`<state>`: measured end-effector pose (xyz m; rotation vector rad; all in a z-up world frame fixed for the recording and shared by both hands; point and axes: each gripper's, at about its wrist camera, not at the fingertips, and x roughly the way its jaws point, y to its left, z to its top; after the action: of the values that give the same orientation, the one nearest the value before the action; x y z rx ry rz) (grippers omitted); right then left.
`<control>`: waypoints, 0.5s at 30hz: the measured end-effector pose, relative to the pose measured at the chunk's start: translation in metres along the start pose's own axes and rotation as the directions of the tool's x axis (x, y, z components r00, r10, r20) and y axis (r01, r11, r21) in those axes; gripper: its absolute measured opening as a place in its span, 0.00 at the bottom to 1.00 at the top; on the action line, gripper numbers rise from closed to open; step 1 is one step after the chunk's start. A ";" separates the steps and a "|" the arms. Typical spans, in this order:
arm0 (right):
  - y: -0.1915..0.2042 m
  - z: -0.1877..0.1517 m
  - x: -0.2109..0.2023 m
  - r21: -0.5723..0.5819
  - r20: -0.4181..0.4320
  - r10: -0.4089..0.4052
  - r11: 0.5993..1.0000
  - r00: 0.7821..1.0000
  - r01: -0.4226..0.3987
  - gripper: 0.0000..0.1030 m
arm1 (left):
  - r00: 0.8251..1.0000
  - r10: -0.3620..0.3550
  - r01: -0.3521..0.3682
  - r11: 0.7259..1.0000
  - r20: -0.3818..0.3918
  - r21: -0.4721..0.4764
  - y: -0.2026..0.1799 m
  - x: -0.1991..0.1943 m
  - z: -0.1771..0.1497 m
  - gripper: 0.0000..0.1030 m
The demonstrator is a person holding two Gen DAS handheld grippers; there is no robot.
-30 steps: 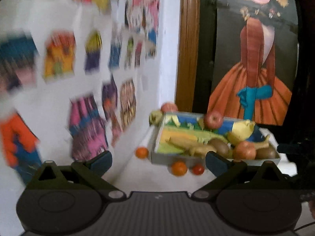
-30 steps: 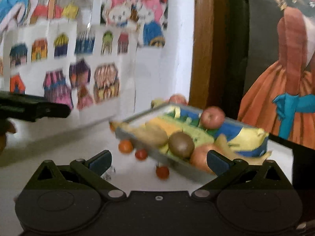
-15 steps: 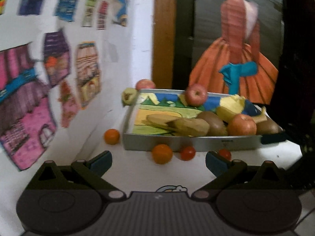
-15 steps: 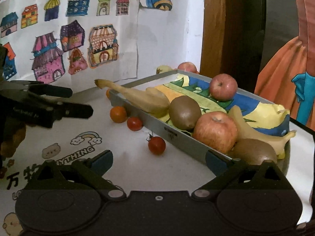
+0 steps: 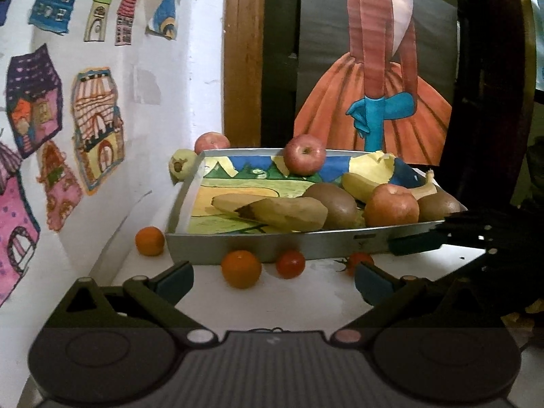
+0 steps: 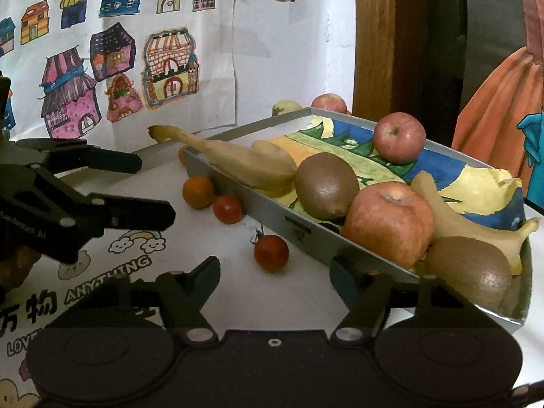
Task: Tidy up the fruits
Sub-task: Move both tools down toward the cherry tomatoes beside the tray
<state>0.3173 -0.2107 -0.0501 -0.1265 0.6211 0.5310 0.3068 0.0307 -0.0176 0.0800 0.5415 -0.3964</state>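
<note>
Reading "ANYTHING" on mat (image 6: 112, 272); rest unclear.

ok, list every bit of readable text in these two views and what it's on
"ANYTHING" — white table mat, under the cloud and rainbow drawing.
"万物" — same mat, to the left of "ANYTHING".
"LOV…" — mat's lower left, cut off by the right gripper.
Small white lettering on the left gripper body: too blurred to read.
Dark label on the tray front wall: too small to read.
Left wrist view: nothing legible.

Left claw (image 5: 273, 275) and right claw (image 6: 273, 273) both spread wide, empty
</note>
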 end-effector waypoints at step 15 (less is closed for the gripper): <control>0.002 0.008 0.020 0.008 -0.014 0.048 0.999 0.999 -0.048 0.47 | 0.995 -0.096 0.096 0.995 0.009 -0.015 -0.001 0.004 -0.001 0.99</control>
<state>0.3341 -0.1983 -0.0553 -0.1080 0.6410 0.5747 0.3093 0.0280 -0.0203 0.0372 0.5414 -0.4858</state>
